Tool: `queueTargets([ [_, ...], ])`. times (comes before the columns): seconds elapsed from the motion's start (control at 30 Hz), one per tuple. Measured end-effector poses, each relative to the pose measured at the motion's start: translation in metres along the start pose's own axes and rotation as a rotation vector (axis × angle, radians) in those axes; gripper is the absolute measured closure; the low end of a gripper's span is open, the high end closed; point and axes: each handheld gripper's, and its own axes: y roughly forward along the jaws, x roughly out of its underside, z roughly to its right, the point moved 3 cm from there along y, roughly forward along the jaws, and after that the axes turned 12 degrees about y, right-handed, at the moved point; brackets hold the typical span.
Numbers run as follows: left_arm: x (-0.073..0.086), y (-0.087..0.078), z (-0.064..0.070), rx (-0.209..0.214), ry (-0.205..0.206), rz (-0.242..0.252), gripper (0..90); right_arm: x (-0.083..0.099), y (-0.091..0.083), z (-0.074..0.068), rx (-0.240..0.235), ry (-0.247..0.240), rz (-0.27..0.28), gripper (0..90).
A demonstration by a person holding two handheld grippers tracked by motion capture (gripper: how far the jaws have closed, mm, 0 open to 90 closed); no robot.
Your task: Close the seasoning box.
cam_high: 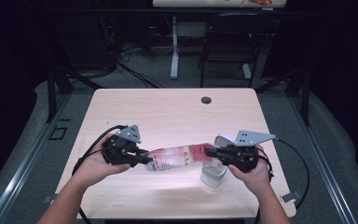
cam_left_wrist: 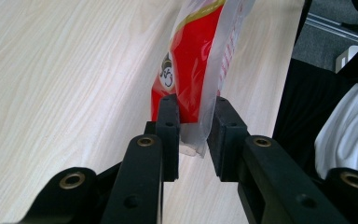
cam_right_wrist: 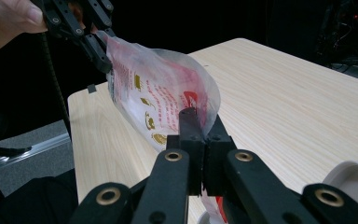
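Left tongs (cam_high: 142,158): clamping one end of a clear plastic packet (cam_high: 177,157) printed in red; the left gripper view is showing the two jaws standing a little apart with the packet's sealed edge (cam_left_wrist: 193,116) pinched between them, the near pad pressing against the red print.

Right tongs (cam_high: 209,152): gripping the opposite end of the same packet; the right gripper view is showing the jaws brought fully together on the film (cam_right_wrist: 168,100).

Packet: hanging stretched between the two tongs, just above the worktop (cam_high: 168,112), near its front edge. Judged purpose of the two-ended hold: keeping the film taut, probably for pulling the seal open or for steering the packet toward the container.

Container: a small translucent tub (cam_high: 213,174) sitting on the worktop directly under the right tongs, with a white round lid (cam_high: 223,139) lying just behind them. Its placement is suggesting it is waiting to receive the contents.

Views compared: the high view is giving the whole layout, both hands, the tub and the cable hole (cam_high: 206,100). The left gripper view is revealing the gap between the jaws and a small printed emblem. The right gripper view is showing the packet bulging with air, its red lettering, the far left tongs (cam_right_wrist: 100,56), and a white rim (cam_right_wrist: 354,179) at its corner.
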Motion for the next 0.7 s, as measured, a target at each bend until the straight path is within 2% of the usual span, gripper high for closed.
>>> queueTargets([
  [0.7, -0.0043, -0.0031, 0.0000, -0.005, 0.008, -0.002, 75.8, 0.0012, -0.0007, 0.0003, 0.019, -0.007, -0.008, 89.1],
])
